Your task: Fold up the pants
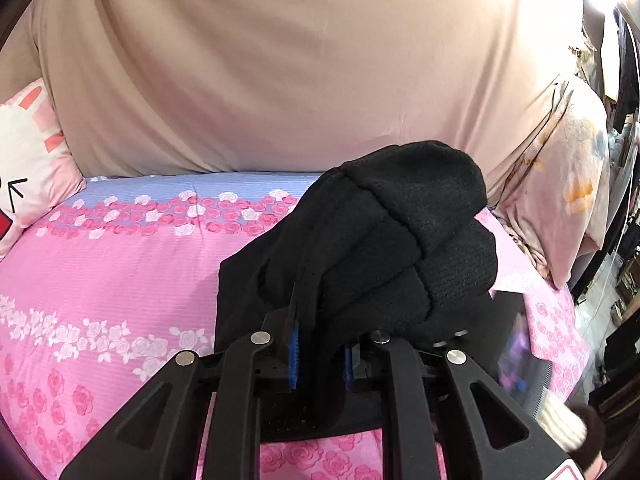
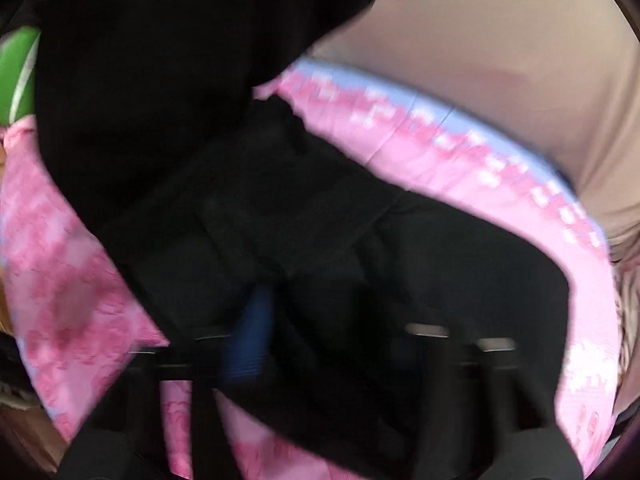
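The left gripper (image 1: pixel 320 344) is clamped on a bunched fold of the black pants (image 1: pixel 384 240), lifted over the flowered bedsheet (image 1: pixel 120 280) toward its right edge. In the blurred right view the right gripper (image 2: pixel 316 320) seems closed in the same cloth — hard to confirm. Keep both grips level and carry the fold over evenly — no dragging.

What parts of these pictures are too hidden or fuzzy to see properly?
- Left wrist view: the left gripper is shut on the black pants; the bunched cloth hides its fingertips.
- Left wrist view: the pillow with a cartoon print is cut off by the left edge.
- Right wrist view: all motion-blurred; the right gripper blends into the dark cloth, so its grip is unclear.
- Right wrist view: a green thing is cut off at the left edge; unidentifiable.
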Available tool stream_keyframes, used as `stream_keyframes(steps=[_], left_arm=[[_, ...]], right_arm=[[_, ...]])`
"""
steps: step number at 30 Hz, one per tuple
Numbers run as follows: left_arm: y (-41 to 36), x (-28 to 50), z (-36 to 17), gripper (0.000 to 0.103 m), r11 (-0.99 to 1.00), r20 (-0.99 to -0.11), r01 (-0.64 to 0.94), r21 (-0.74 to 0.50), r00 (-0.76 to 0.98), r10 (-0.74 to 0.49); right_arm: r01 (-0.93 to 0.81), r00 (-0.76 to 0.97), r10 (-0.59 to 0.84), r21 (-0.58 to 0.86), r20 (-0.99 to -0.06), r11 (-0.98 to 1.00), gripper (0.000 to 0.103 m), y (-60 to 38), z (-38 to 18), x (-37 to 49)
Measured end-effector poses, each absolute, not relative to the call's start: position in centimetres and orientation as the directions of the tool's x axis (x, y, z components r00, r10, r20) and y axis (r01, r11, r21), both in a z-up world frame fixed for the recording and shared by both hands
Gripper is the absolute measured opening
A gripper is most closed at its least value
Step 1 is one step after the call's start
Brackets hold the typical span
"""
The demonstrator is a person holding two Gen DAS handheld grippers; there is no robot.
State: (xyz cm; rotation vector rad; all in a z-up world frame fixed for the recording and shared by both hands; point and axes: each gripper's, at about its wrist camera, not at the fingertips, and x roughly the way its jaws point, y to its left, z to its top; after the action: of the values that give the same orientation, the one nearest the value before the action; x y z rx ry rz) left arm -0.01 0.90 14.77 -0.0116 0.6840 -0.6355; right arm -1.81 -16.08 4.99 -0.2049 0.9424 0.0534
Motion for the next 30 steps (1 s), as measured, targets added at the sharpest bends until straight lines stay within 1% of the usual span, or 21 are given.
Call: stream_keyframes(steps=[2,4,6,7,8,10,11,12,13,14,15,16,18,20,22,23,24,25,27,28,30], left_arm=[[1.7,0.0,14.8,0.013,0.812,-0.582,0.543,-0.216,0.596,-0.553],[1.9,0.3,14.8,0.013,0.813,-0.579,0.540,-0.220,0.598,-0.554],[2.1,0.4,14.7,0.013,0.810,-0.576,0.540,-0.229,0.596,-0.560],[2.1,0.5,14.6,0.013,0.807,-0.576,0.543,-0.232,0.592,-0.564],[1.9,0.5,14.5,0.013,0.804,-0.577,0.547,-0.233,0.588,-0.567],[1.5,0.4,14.3,0.013,0.799,-0.580,0.553,-0.235,0.580,-0.572],[1.2,0.3,14.2,0.013,0.796,-0.584,0.558,-0.235,0.574,-0.574],[1.0,0.1,14.0,0.013,0.792,-0.589,0.564,-0.233,0.566,-0.576],[0.8,-0.1,13.9,0.013,0.789,-0.595,0.570,-0.230,0.559,-0.578],[0.5,-0.3,13.7,0.013,0.786,-0.601,0.577,-0.222,0.553,-0.576],[0.0,-0.6,13.5,0.013,0.783,-0.609,0.585,-0.210,0.548,-0.573],[-0.4,-0.8,13.3,0.013,0.780,-0.614,0.593,-0.202,0.544,-0.572],[-1.4,-1.4,12.9,0.013,0.766,-0.621,0.617,-0.183,0.531,-0.577],[-3.2,-2.2,12.3,0.013,0.742,-0.631,0.646,-0.179,0.503,-0.591],[-5.0,-2.9,11.5,0.013,0.713,-0.644,0.675,-0.189,0.463,-0.609],[-6.1,-3.3,10.7,0.016,0.700,-0.657,0.686,-0.198,0.437,-0.614],[-7.7,-3.7,9.3,0.021,0.683,-0.685,0.700,-0.207,0.395,-0.612],[-9.0,-3.9,7.9,0.032,0.669,-0.712,0.716,-0.202,0.362,-0.602],[-10.5,-4.4,5.7,0.034,0.685,-0.753,0.711,-0.158,0.361,-0.550],[-10.5,-4.8,5.5,0.035,0.688,-0.748,0.711,-0.144,0.376,-0.546],[-9.5,-5.5,6.2,0.040,0.683,-0.729,0.715,-0.147,0.389,-0.564]], right_arm=[[-0.119,0.606,-0.023,-0.120,-0.795,0.986,0.011,-16.7,6.7,-2.4],[-0.103,0.669,0.023,-0.062,-0.743,0.993,0.011,-17.5,10.3,-4.0],[-0.123,0.703,0.046,-0.057,-0.710,0.991,0.011,-17.4,12.5,-5.3],[-0.147,0.698,0.060,-0.060,-0.714,0.987,0.011,-17.0,12.8,-5.5],[-0.177,0.676,0.076,-0.061,-0.733,0.982,0.015,-16.6,12.4,-5.3],[-0.226,0.577,0.070,-0.077,-0.814,0.971,0.026,-15.8,8.4,-3.8],[-0.229,0.514,0.040,-0.093,-0.857,0.969,0.031,-15.7,5.8,-3.3],[-0.215,0.511,0.026,-0.099,-0.859,0.972,0.030,-16.1,4.9,-3.5],[-0.202,0.533,0.056,-0.063,-0.844,0.977,0.031,-16.7,5.0,-4.0],[-0.174,0.549,0.119,0.026,-0.827,0.984,0.034,-18.2,5.9,-4.9],[-0.136,0.575,0.139,0.074,-0.806,0.988,0.039,-19.6,6.8,-5.7],[-0.086,0.618,0.150,0.123,-0.772,0.989,0.041,-21.3,8.0,-6.9],[0.028,0.689,0.132,0.208,-0.712,0.978,0.048,-25.3,10.1,-9.9],[0.126,0.730,0.101,0.278,-0.676,0.952,0.054,-28.8,11.2,-12.2],[0.179,0.755,0.078,0.319,-0.651,0.931,0.058,-31.1,11.9,-14.3],[0.199,0.761,0.066,0.328,-0.646,0.923,0.060,-31.9,11.9,-15.1],[0.219,0.760,0.054,0.333,-0.647,0.917,0.062,-32.5,11.7,-15.5],[0.230,0.756,0.052,0.340,-0.652,0.912,0.062,-32.8,11.4,-15.6],[0.248,0.742,0.069,0.369,-0.666,0.896,0.063,-32.8,10.5,-15.3],[0.241,0.740,0.092,0.391,-0.666,0.888,0.063,-32.6,10.3,-15.2],[0.199,0.742,0.175,0.462,-0.648,0.864,0.066,-32.5,9.9,-14.5]])
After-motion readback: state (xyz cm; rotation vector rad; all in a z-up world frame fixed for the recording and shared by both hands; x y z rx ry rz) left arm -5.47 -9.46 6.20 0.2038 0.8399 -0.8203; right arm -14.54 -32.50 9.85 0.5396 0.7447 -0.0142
